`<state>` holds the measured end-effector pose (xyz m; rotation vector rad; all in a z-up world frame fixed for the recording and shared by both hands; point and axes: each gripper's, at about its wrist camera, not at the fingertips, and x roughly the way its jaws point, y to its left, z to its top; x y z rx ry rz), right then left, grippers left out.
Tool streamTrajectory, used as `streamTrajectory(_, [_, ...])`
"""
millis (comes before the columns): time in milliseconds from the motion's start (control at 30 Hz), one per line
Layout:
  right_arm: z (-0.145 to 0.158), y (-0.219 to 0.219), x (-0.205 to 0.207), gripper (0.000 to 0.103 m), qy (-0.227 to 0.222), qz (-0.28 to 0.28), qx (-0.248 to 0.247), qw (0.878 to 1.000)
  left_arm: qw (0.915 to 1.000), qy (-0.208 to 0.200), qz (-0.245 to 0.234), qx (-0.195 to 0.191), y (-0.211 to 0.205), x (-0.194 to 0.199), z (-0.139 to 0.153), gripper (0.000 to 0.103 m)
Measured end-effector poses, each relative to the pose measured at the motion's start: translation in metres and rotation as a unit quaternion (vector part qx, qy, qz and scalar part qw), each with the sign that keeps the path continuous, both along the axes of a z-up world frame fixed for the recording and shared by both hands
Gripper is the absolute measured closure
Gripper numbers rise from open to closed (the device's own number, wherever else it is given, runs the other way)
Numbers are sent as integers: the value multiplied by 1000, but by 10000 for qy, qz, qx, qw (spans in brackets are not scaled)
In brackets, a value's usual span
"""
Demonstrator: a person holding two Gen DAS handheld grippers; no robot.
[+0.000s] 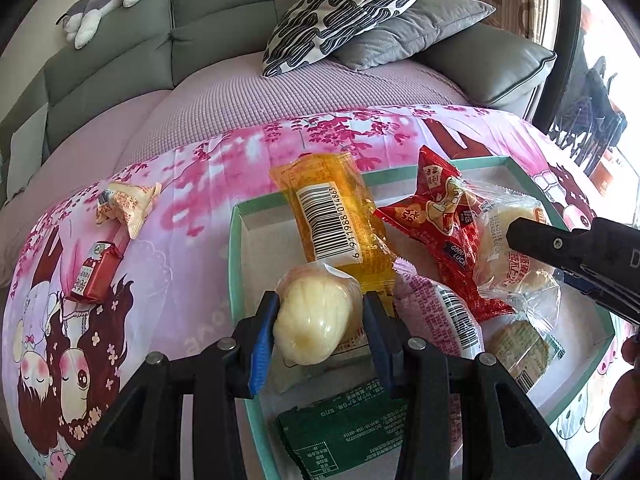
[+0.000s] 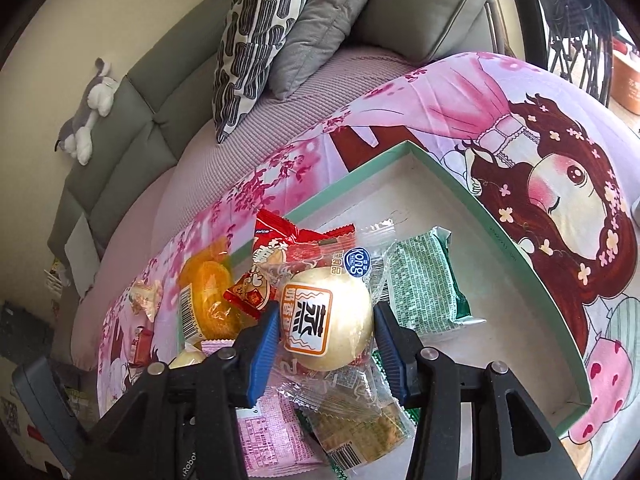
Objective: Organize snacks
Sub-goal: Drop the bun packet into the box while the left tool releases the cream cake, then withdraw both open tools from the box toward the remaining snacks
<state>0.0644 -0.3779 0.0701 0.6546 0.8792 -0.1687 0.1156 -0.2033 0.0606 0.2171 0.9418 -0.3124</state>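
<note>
A teal-rimmed box [image 1: 236,240] on the pink cartoon cloth holds several snacks: an orange packet [image 1: 336,216], a red packet [image 1: 436,236], a pink packet [image 1: 444,316] and a green packet [image 1: 344,432]. My left gripper [image 1: 318,320] is shut on a pale shell-shaped cake [image 1: 316,316] over the box's left part. My right gripper [image 2: 326,320] is shut on a clear-wrapped round bun [image 2: 324,316], held above the box [image 2: 500,236]; the bun also shows in the left wrist view [image 1: 508,256]. A green packet [image 2: 424,284] lies just right of it.
Two small snacks lie on the cloth left of the box: a cream triangular packet [image 1: 128,204] and a red wrapped block [image 1: 94,272]. Behind is a grey sofa [image 1: 224,12] with a patterned cushion [image 1: 344,12], a grey cushion [image 1: 412,28] and a plush dog [image 1: 108,0].
</note>
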Motion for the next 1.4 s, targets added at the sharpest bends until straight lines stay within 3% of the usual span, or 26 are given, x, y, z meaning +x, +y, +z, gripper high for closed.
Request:
streamTrajectory(33, [0,0,0,50,17,9,-23,10000,10000,-1,6,10,0,0,0,54])
streamTrajectory(100, [0,1,1,41,80,32,-96,9999,10000,-19,20,63,0,0,1,36])
streamTrajectory(233, [3,4,1,37,79,82,-211,9997,10000,-39,52,19,4,1,4,34])
streamTrajectory(300, [4,5,1,27,83,101,-275,9995,10000,-61,66,36,4,0,6,30])
streamTrajectory(667, [15,9,-1,0,3,110,-617,9980,9989,-399,225,34,14,-7,28,21])
streamTrajectory(900, [18,10,-2,0,22,101,-756,9971,9953,-444,846,-184,39,2,35,17])
streamTrajectory(1133, [19,17,0,0,118,220,-1038,9943,9831,-383,1724,-484,82,12,33,13])
streamTrajectory(1400, [22,27,2,0,63,391,-1214,9918,9742,-418,2162,-486,104,15,28,6])
